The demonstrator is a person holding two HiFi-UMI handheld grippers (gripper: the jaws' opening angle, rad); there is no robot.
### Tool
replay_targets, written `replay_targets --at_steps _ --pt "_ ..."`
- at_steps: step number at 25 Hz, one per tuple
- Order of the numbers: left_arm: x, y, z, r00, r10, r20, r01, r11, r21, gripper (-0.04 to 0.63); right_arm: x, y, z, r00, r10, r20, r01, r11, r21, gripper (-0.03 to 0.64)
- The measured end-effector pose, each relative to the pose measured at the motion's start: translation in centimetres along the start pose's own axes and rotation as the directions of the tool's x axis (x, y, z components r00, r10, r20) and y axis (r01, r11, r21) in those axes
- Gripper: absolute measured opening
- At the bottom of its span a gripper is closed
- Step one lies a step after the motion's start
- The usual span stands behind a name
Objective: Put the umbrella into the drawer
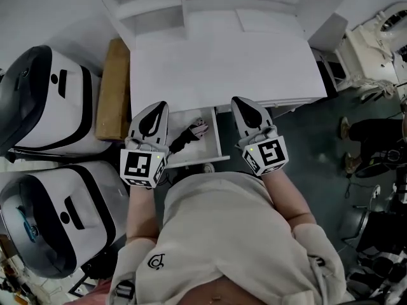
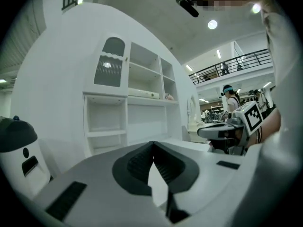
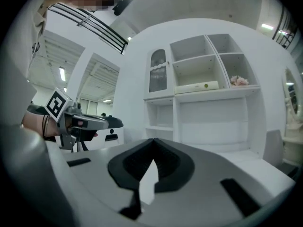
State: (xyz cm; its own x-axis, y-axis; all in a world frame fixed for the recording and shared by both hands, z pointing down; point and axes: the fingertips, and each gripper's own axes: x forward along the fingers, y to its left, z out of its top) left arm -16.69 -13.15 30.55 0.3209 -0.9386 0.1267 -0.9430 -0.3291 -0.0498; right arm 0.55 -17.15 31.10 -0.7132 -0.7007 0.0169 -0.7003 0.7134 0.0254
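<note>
In the head view the umbrella (image 1: 192, 132), folded, with a dark handle and pinkish fabric, lies inside the open drawer (image 1: 218, 140) under the white desk top (image 1: 222, 62). My left gripper (image 1: 158, 107) hovers over the drawer's left part, beside the umbrella and apart from it. My right gripper (image 1: 240, 101) is held just right of the drawer at the desk's front edge. Both point level at the desk's shelf unit (image 2: 142, 93). The left gripper's (image 2: 152, 146) jaws meet with nothing between them, and so do the right gripper's (image 3: 152, 144).
Two white and black rounded machines (image 1: 44, 100) (image 1: 57, 215) stand at the left, with a brown board (image 1: 114, 88) between them and the desk. At the right are cream equipment (image 1: 375, 43) and another person's feet (image 1: 353, 142). The upper shelves hold a flat box (image 3: 196, 86) and a pink item (image 3: 239, 81).
</note>
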Motion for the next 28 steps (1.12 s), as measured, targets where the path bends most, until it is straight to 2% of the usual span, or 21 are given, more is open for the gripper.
replay_targets --at_steps 6,10,14,28 --pt "-0.1 1.4 1.0 0.998 0.044 0.035 -0.044 0.999 -0.025 0.011 0.8 0.3 1.5 1.000 0.020 0.022 -0.020 1.000 -0.013 0.003" --pt "0.2 1.4 1.2 0.999 0.041 0.028 -0.041 0.999 -0.012 0.011 1.1 0.7 1.1 0.999 0.036 0.000 -0.036 0.999 -0.021 0.003" --pt "0.6 1.1 1.5 0.999 0.033 0.020 -0.033 0.999 0.012 0.011 1.0 0.3 1.3 1.000 0.007 0.009 -0.007 1.000 -0.016 0.003" --pt "0.5 0.7 1.8 1.000 0.011 0.021 -0.012 1.000 0.014 0.011 0.6 0.3 1.7 0.999 -0.030 0.027 0.031 0.999 -0.016 0.003"
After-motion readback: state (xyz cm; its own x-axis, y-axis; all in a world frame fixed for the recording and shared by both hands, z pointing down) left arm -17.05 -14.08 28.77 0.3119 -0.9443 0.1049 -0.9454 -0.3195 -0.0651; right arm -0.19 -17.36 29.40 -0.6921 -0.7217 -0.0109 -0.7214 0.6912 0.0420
